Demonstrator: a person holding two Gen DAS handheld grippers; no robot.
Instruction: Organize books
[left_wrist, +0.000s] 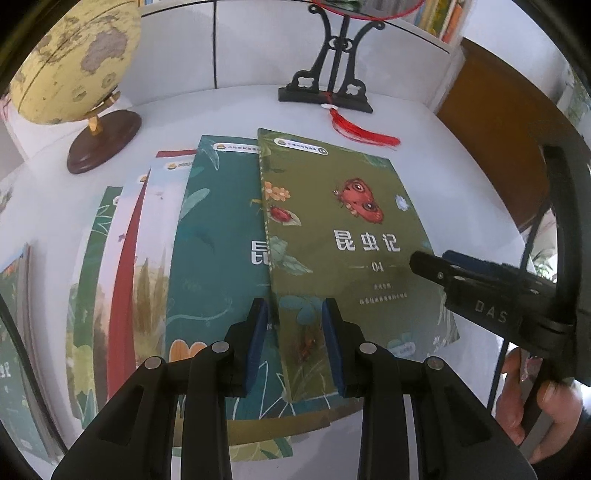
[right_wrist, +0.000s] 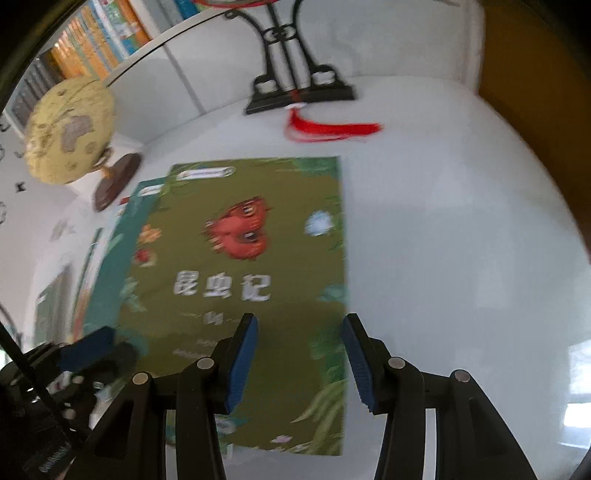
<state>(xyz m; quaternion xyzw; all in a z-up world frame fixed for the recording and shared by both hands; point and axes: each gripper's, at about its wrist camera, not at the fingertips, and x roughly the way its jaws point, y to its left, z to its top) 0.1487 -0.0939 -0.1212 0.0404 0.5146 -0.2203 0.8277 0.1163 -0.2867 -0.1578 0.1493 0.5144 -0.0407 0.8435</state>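
Glossy white table (right_wrist: 443, 221), wooden globe base (left_wrist: 104, 146)

olive book (left_wrist: 343, 236) titled "昆虫记", numbered "04"; right gripper (left_wrist: 424, 264) marked "DAS"

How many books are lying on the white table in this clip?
6 visible: olive book on top at right, teal book under it, then pale, red and green books fanned leftward, one separate book far left. More may be hidden.

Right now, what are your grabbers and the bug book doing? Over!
Left gripper open, over olive book. Right gripper open, same cover, holding nothing. Olive book tops fanned stack on teal book. Nothing in the way.
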